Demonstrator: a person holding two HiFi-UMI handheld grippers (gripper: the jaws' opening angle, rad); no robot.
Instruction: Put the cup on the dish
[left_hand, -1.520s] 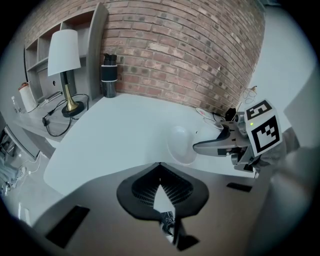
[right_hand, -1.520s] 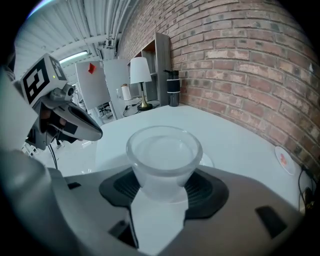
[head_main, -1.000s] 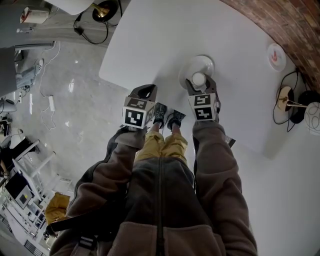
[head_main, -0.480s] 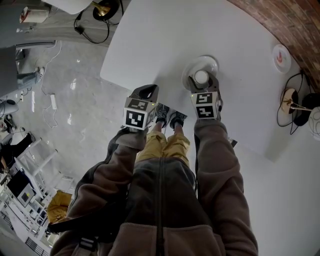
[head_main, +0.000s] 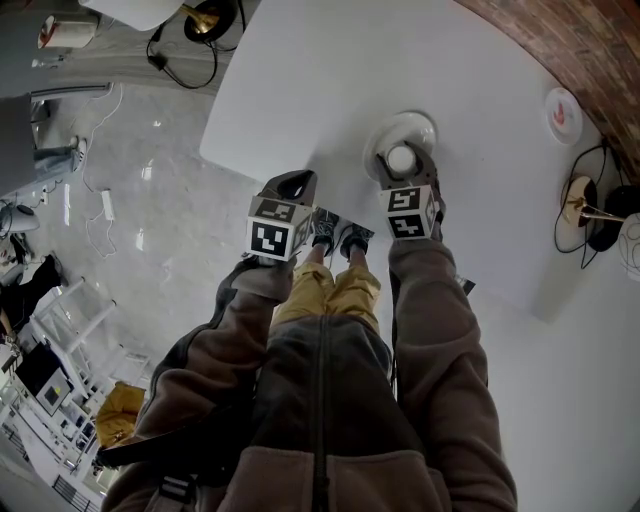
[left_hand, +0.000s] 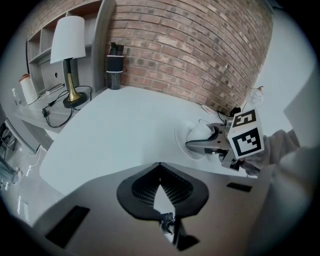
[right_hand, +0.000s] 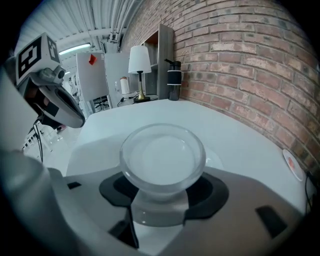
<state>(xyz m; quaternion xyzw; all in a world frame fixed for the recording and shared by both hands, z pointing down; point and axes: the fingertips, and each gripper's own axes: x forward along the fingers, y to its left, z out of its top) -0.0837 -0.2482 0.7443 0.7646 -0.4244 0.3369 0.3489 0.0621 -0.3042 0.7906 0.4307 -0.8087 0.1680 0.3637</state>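
Observation:
A clear, pale cup (right_hand: 162, 157) is clamped by its base between the jaws of my right gripper (right_hand: 162, 191). In the head view the cup (head_main: 401, 158) hangs over the near part of a white dish (head_main: 408, 124) on the white table, with the right gripper (head_main: 402, 168) just behind it. Whether the cup touches the dish is not visible. The dish's rim (right_hand: 215, 161) peeks out beside the cup. My left gripper (head_main: 291, 183) is at the table's near edge, shut and empty. From the left gripper view, its jaws (left_hand: 160, 181) are together, and the dish (left_hand: 182, 143) lies to the right.
A lamp (left_hand: 70, 55) and a black bottle (left_hand: 114, 72) stand at the far side by the brick wall. A small saucer with a red mark (head_main: 562, 112) lies near the table's right edge, with cables and a brass lamp base (head_main: 575, 205) beyond. My shoes (head_main: 335, 235) are below the table edge.
The right gripper with the cup has drawn back very slightly toward me over the dish. The left gripper has stayed put.

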